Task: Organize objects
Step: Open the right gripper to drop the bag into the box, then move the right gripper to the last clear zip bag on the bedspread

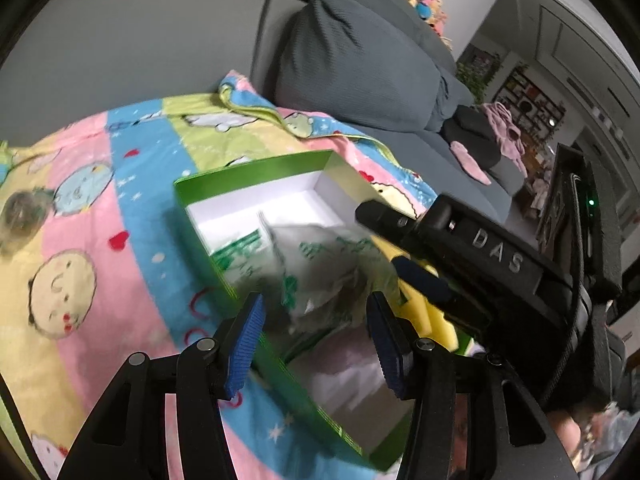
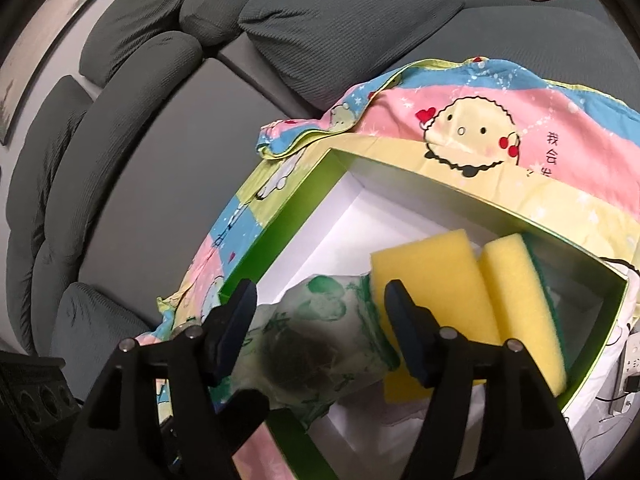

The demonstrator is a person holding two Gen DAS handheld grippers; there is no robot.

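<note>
A green box (image 1: 192, 190) with a white inside lies open on a colourful cartoon blanket (image 1: 100, 208). It also shows in the right wrist view (image 2: 280, 224). A white packet with green print (image 1: 320, 264) lies inside it, also seen from the right wrist (image 2: 320, 336). Two yellow sponges (image 2: 452, 280) lie in the box beside the packet. My left gripper (image 1: 316, 344) is open, hovering over the box's near part, just short of the packet. My right gripper (image 2: 320, 328) is open, with its fingers on either side of the packet. It shows in the left wrist view (image 1: 404, 248) reaching in from the right.
The blanket (image 2: 520, 120) covers a grey sofa seat. Grey cushions (image 2: 352, 20) stand behind it. A pink cloth (image 1: 504, 128) and a dark cushion lie farther along the sofa. A power strip (image 2: 630, 364) lies at the right edge.
</note>
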